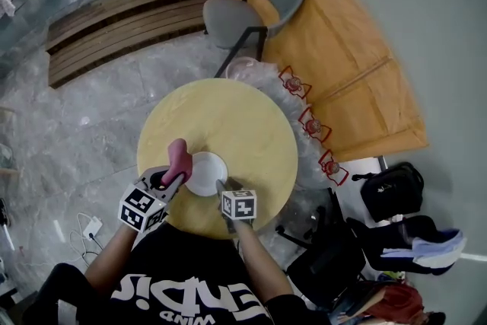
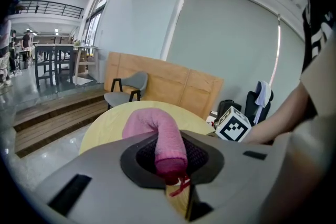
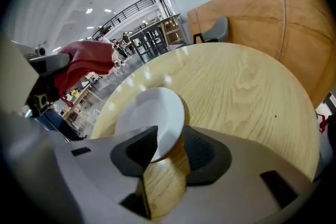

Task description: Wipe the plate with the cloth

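The round wooden table (image 1: 243, 118) is filling the middle of the scene, and the small white plate (image 1: 207, 173) is sitting flat on it near the person's edge. The pink cloth (image 1: 179, 157) is hanging just left of the plate, one end pinched tight in the left gripper (image 1: 173, 180) and the rest arching forward. It looks soft and limp, so it should fold under pressure. The right gripper (image 1: 222, 188) is hovering with its jaws spread wide around the plate's near rim, gripping nothing. That plate looks stiff, glazed, slippery and breakable, and light enough to skate on the smooth wood. I'd say the near rim is the place to pin it, firmly but gently.
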Tool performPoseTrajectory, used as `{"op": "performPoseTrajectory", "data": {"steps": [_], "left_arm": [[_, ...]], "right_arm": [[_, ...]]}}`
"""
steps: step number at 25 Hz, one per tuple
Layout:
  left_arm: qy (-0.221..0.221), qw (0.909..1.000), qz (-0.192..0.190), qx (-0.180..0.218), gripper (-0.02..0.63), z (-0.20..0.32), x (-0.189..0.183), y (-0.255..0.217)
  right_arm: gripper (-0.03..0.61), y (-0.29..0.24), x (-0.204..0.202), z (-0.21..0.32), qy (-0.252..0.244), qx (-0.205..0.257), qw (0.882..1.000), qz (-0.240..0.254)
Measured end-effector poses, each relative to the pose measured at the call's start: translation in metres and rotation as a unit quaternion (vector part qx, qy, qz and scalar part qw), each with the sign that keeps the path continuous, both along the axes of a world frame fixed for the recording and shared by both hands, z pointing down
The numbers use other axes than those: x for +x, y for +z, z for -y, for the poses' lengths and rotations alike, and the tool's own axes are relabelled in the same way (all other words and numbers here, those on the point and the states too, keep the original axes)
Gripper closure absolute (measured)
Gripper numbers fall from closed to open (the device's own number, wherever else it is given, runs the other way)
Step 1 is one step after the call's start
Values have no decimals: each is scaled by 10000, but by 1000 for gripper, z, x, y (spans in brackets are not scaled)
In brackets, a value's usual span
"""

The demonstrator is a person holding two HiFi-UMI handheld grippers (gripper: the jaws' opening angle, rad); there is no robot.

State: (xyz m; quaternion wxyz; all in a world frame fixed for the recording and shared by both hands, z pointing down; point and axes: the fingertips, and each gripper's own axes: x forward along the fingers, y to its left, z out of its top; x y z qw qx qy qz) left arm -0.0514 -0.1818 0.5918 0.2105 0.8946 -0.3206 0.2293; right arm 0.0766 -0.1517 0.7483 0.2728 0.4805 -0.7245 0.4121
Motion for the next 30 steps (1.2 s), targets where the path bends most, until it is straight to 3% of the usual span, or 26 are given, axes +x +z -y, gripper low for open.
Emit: {"op": "performPoseTrajectory", "data": {"steps": [8, 18, 23, 30], "left_arm": [[6, 9997, 128, -192, 561, 3, 9, 4], [707, 9968, 343, -120, 561, 13, 64, 31], [1217, 9901, 632, -285, 561, 13, 94, 59], [1742, 9748, 1032, -933, 561, -3, 120, 114]], "right_arm": [[439, 6, 2, 2, 16, 79, 9998, -207], [445, 6, 2, 2, 39, 55, 9996, -285], [457, 6, 5, 1, 110, 27, 9997, -211], [457, 6, 4, 3, 199, 54, 9998, -82]]}}
